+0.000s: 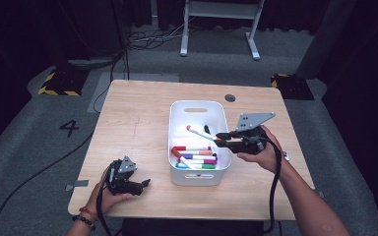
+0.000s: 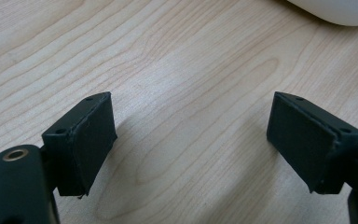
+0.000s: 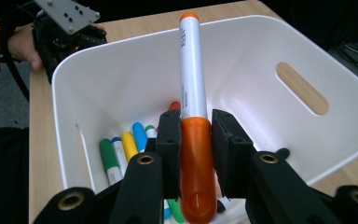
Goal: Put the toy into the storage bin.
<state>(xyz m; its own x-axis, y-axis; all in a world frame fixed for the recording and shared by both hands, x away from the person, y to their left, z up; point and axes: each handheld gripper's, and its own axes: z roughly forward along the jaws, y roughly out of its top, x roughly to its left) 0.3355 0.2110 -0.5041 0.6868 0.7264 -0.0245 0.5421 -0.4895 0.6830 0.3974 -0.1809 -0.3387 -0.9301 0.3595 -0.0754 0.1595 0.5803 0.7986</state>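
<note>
Fingers (image 3: 170, 140) of the right gripper (image 3: 196, 140) are clamping an orange-capped marker (image 3: 192, 84) over the white bin (image 1: 177, 113).
Marker's white barrel is pointing across the bin's open top, its orange cap pinched between the pads; more markers (image 1: 195, 157) in green, yellow, blue, purple and red are lying at the bin's near end. Left gripper (image 1: 140, 185) is resting low on the wooden counter (image 1: 138, 123), well apart from the bin, its fingers (image 2: 91, 140) spread wide and holding nothing.
</note>
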